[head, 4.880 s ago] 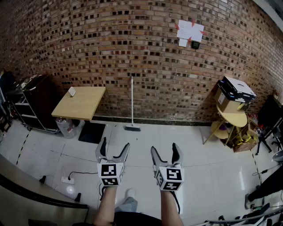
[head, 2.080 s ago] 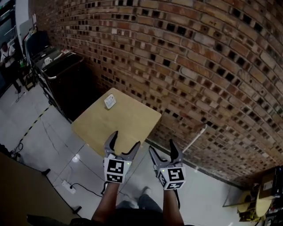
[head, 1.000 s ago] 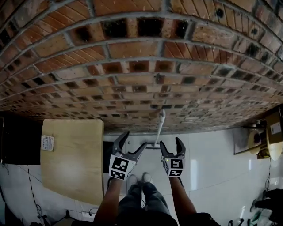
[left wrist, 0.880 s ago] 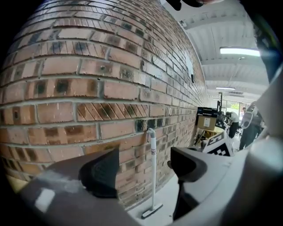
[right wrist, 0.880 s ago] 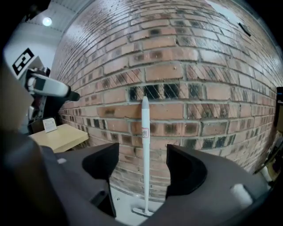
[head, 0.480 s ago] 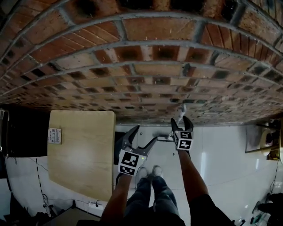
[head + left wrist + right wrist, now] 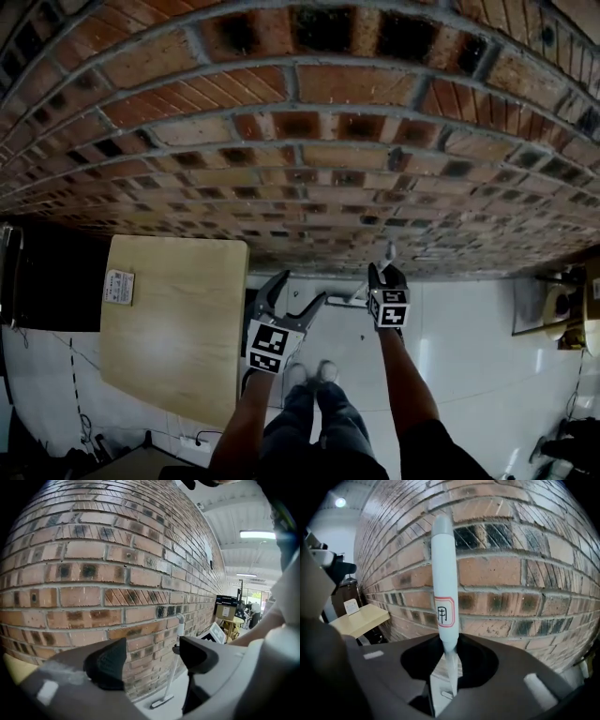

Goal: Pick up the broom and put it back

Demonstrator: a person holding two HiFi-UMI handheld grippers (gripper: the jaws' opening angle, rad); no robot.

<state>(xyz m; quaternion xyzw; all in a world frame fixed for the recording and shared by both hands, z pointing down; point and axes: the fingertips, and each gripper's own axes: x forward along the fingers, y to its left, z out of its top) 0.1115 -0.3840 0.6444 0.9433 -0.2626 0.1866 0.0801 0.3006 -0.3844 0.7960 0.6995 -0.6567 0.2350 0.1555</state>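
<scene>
The broom's white handle (image 7: 444,597) leans upright against the brick wall, with a red-framed label near its grey top. My right gripper (image 7: 449,660) has just been closing and is now shut on the handle just below that label. In the head view the right gripper (image 7: 387,271) sits right under the handle top (image 7: 389,250). My left gripper (image 7: 299,288) is to its left, open with nothing between its jaws, which have just narrowed. The left gripper view looks past the left gripper (image 7: 152,660) at the handle (image 7: 177,641) and the broom head (image 7: 161,701) on the floor.
The brick wall (image 7: 300,141) stands close in front. A wooden table (image 7: 173,328) with a small card (image 7: 118,286) is at the left, a dark cabinet (image 7: 47,281) beyond it. A round yellow table (image 7: 233,622) with a box stands further along the wall.
My right gripper has come up to the broom handle, dropped a little and closed on it. The left gripper has shifted slightly and its jaws have narrowed.
</scene>
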